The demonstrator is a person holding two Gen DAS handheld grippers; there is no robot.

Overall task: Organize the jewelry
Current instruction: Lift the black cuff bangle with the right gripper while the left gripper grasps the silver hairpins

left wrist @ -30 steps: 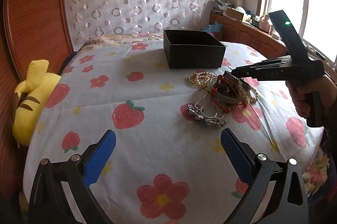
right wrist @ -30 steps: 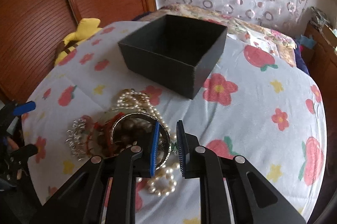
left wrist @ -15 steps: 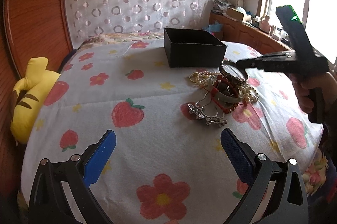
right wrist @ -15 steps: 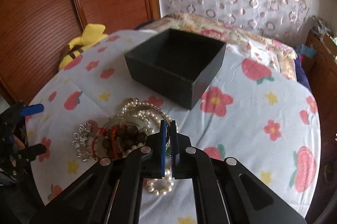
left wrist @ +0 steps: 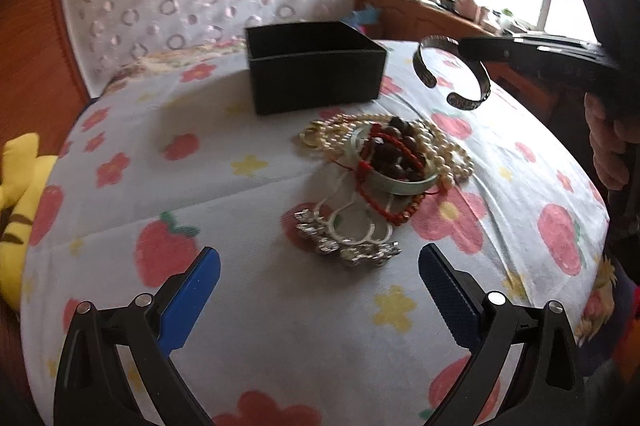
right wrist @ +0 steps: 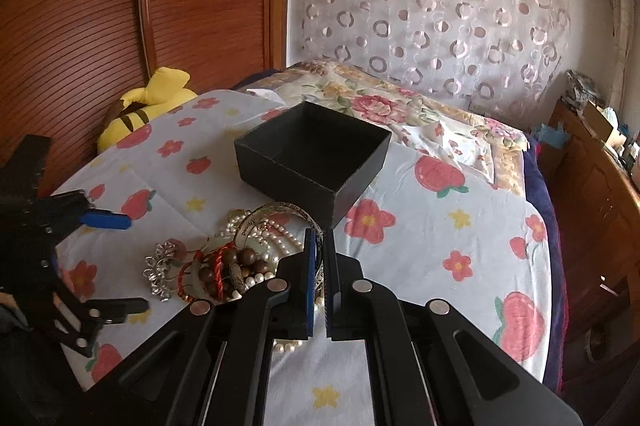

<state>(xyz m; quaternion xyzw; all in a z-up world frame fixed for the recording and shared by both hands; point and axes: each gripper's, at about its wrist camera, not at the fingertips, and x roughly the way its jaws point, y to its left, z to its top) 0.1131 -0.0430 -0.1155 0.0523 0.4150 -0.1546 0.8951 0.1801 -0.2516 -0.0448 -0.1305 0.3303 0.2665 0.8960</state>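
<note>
My right gripper (right wrist: 319,240) is shut on a silver cuff bangle (right wrist: 276,212) and holds it in the air above the jewelry pile; the bangle also shows in the left wrist view (left wrist: 452,72), right of the open black box (left wrist: 314,64). The box (right wrist: 312,156) stands just beyond the bangle. The pile (left wrist: 384,162) holds pearl strands, brown beads, red cord, a pale bangle and crystal pieces (left wrist: 348,246). My left gripper (left wrist: 320,274) is open and empty, low over the cloth in front of the pile.
A flower-and-strawberry cloth (left wrist: 224,210) covers the round table. A yellow plush toy (right wrist: 140,106) lies at the table's edge by the wooden wall. A bed (right wrist: 400,106) lies behind the table. A wooden cabinet (right wrist: 600,162) stands at the right.
My right gripper closed on the silver bangle and lifted it off the pile toward the box. My left gripper stayed open and moved closer to the pile.
</note>
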